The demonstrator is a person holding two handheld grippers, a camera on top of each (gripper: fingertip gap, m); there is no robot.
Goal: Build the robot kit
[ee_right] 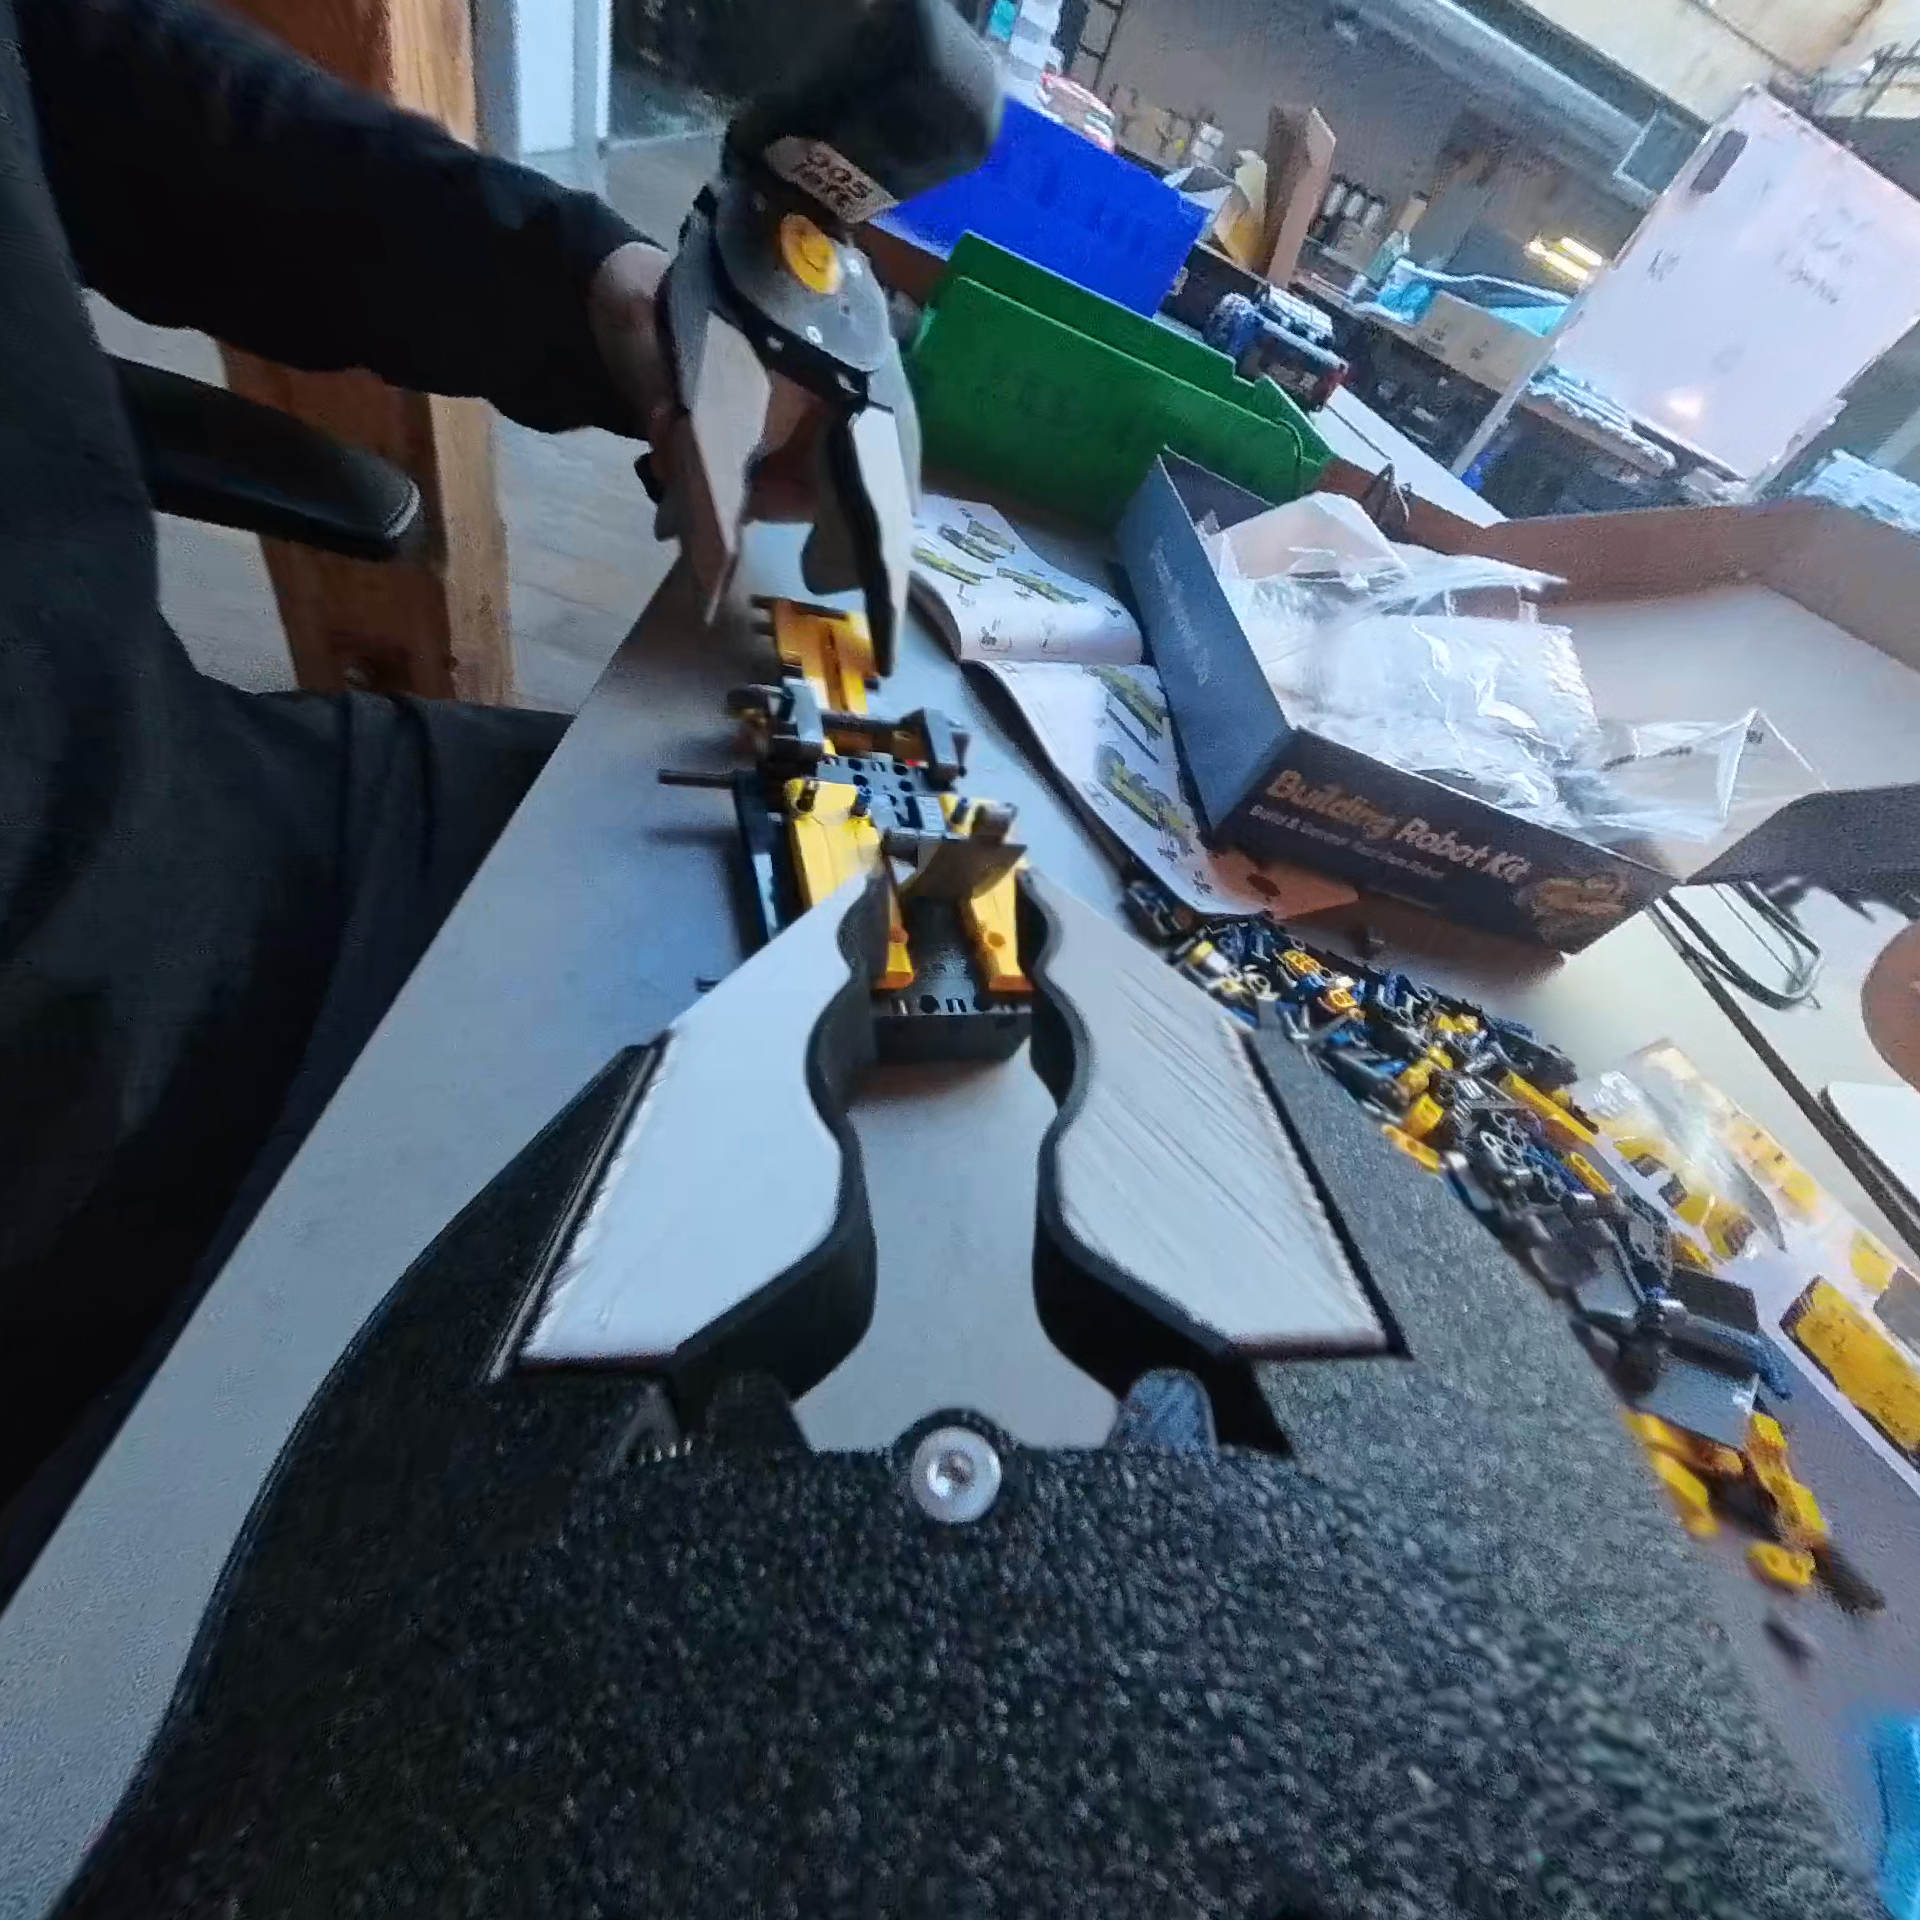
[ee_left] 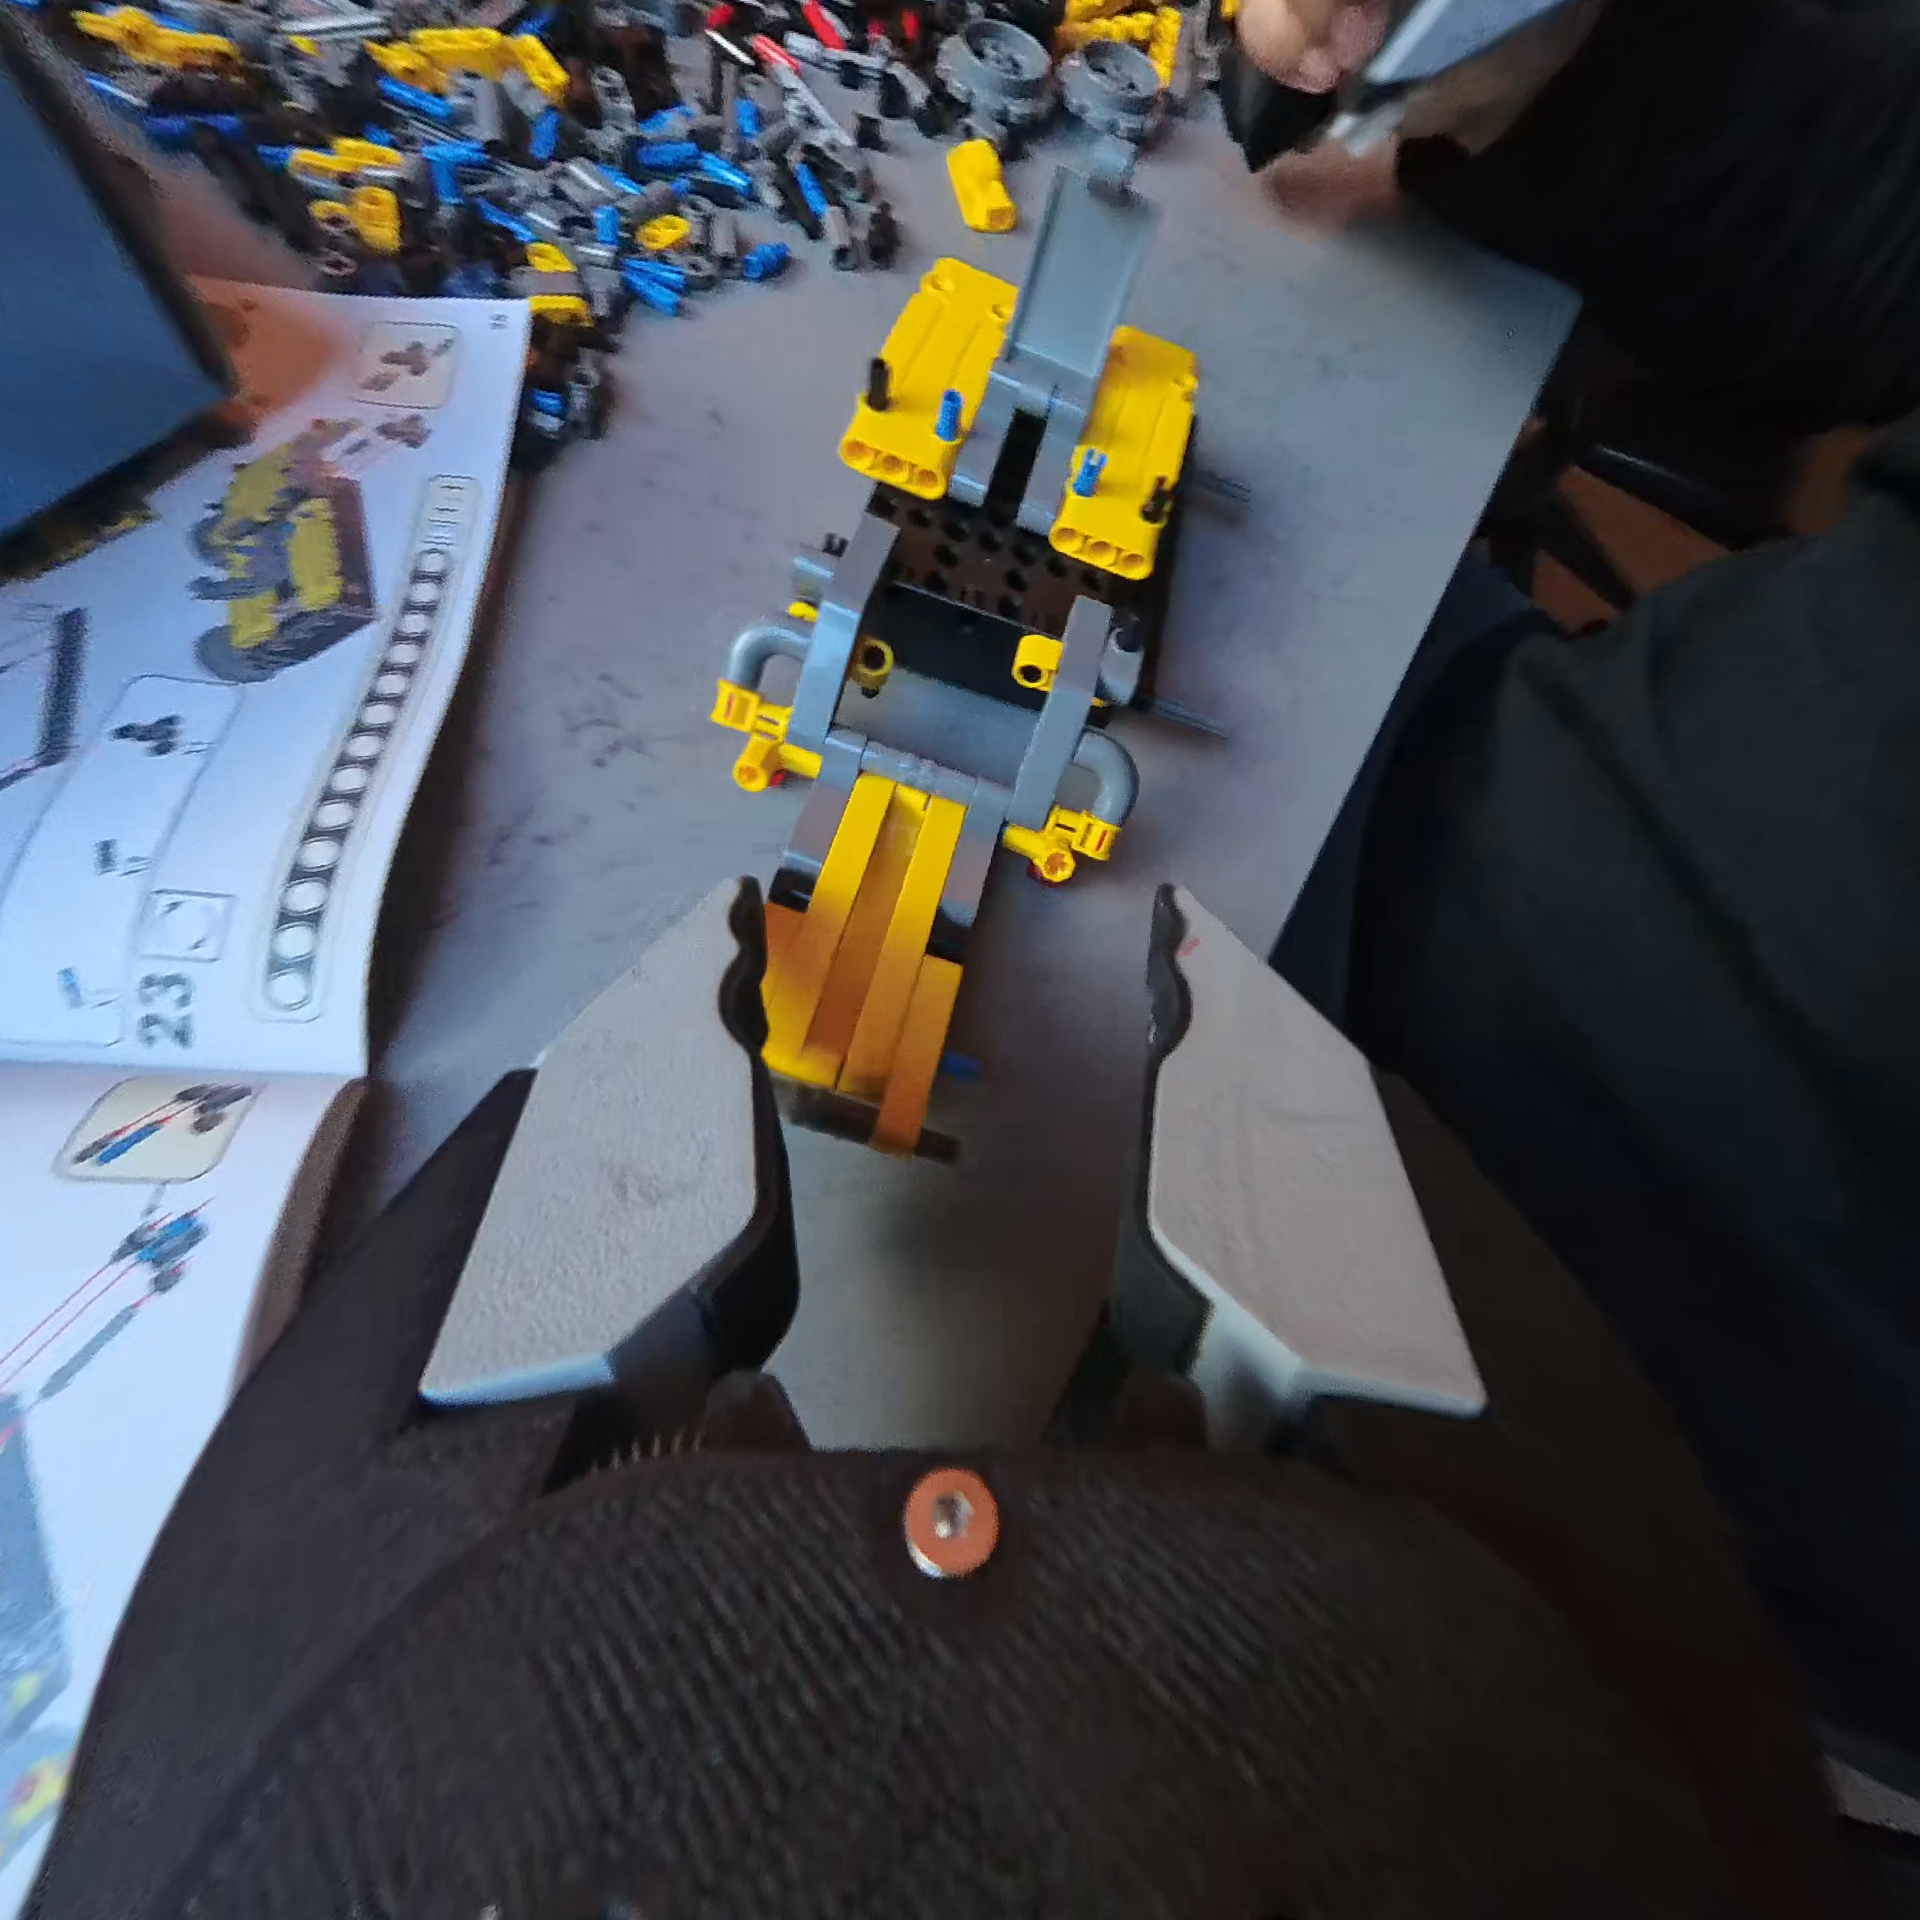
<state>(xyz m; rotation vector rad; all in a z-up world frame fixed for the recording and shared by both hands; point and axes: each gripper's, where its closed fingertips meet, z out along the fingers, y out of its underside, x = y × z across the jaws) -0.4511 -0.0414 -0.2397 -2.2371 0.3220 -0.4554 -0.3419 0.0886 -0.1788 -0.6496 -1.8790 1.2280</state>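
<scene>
A half-built brick vehicle [ee_left: 966,623], yellow, grey and black, lies on the grey table [ee_left: 623,582]. My left gripper [ee_left: 956,935] is open. The model's yellow near end sits between its fingers, close against the left finger [ee_left: 743,977]. The right wrist view shows this gripper [ee_right: 800,634] straddling that end. My right gripper [ee_right: 951,935] is open with a narrower gap, at the model's [ee_right: 883,821] opposite black end, which shows between its fingers. It holds nothing. In the left wrist view it [ee_left: 1299,125] sits blurred just beyond the model.
An open instruction booklet [ee_left: 260,675] lies left of the model. A heap of loose pieces [ee_left: 520,156] and grey wheels [ee_left: 997,62] lies beyond. A dark box [ee_right: 1351,821] holds plastic bags, with green bins [ee_right: 1060,395] behind. A person's dark clothing [ee_left: 1662,935] borders the table edge.
</scene>
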